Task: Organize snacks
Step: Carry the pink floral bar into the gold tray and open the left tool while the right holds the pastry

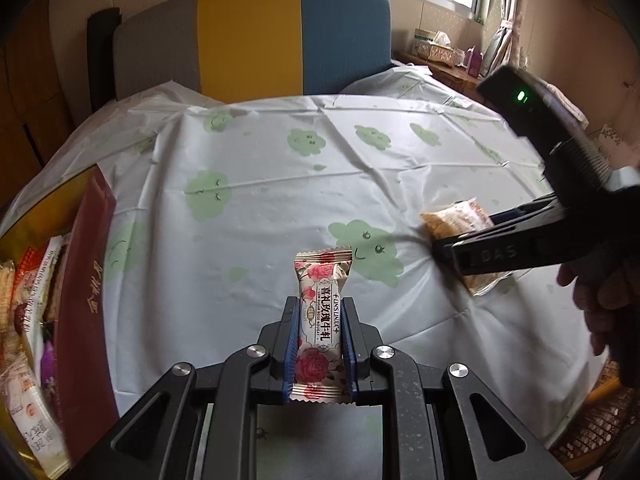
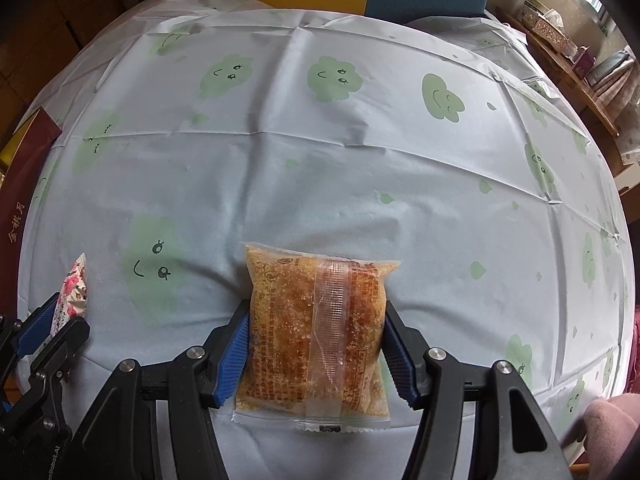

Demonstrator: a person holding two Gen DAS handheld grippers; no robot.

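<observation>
My left gripper (image 1: 319,312) is shut on a rose-patterned nougat packet (image 1: 321,320), held upright above the table. It also shows at the left edge of the right wrist view, where the nougat packet (image 2: 72,292) sticks out of the left gripper (image 2: 52,316). My right gripper (image 2: 316,316) is shut on a clear packet of orange crumbly snack (image 2: 316,328), held just over the tablecloth. In the left wrist view the right gripper (image 1: 444,240) and its orange packet (image 1: 456,220) are at the right. A dark red box (image 1: 86,300) at the left holds several snack packets (image 1: 28,320).
The table is covered with a white cloth with green cloud faces (image 2: 320,152). A chair with grey, yellow and blue back (image 1: 248,36) stands behind it. The red box edge (image 2: 24,168) shows at the left of the right wrist view. A wooden shelf with tissue box (image 1: 436,46) is at the back right.
</observation>
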